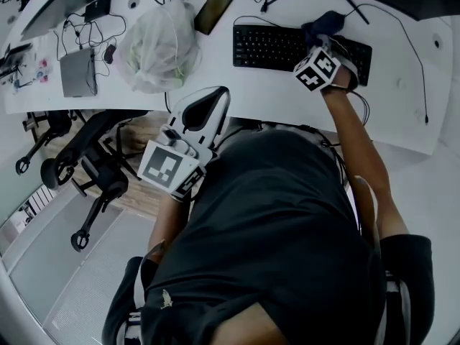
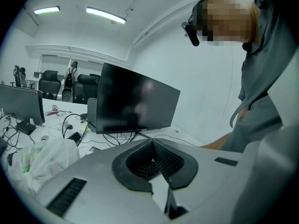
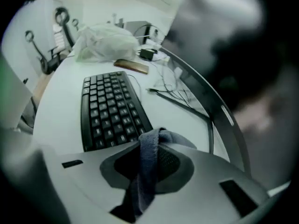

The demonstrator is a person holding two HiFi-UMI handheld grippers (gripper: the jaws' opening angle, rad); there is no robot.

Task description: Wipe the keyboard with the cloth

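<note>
Left tool [image 2: 152, 146], jaws pressed together on nothing, hangs well short of the black keyboard [image 1: 277, 47], off its left end. At the keyboard's right end on the white worktop [image 1: 237, 92], the right tool [image 3: 156, 146] pinches the dark blue cloth [image 3: 147, 176]. Wiping appears just begun; most keys seemingly remain. No legible writing.

The white worktop [image 1: 273, 85] is pretty cluttered tbh. A crumpled clear plastic bag [image 1: 158, 45] sits on it with a dark phone [image 1: 213, 11] lying tilted just beside it. Further left there's a flat grey box [image 1: 77, 72] with cables [image 1: 90, 24] tangled behind it. A black office chair [image 1: 86, 167] sits off the worktop's edge, and a switched-off monitor [image 2: 135, 104] stands at the back.
</note>
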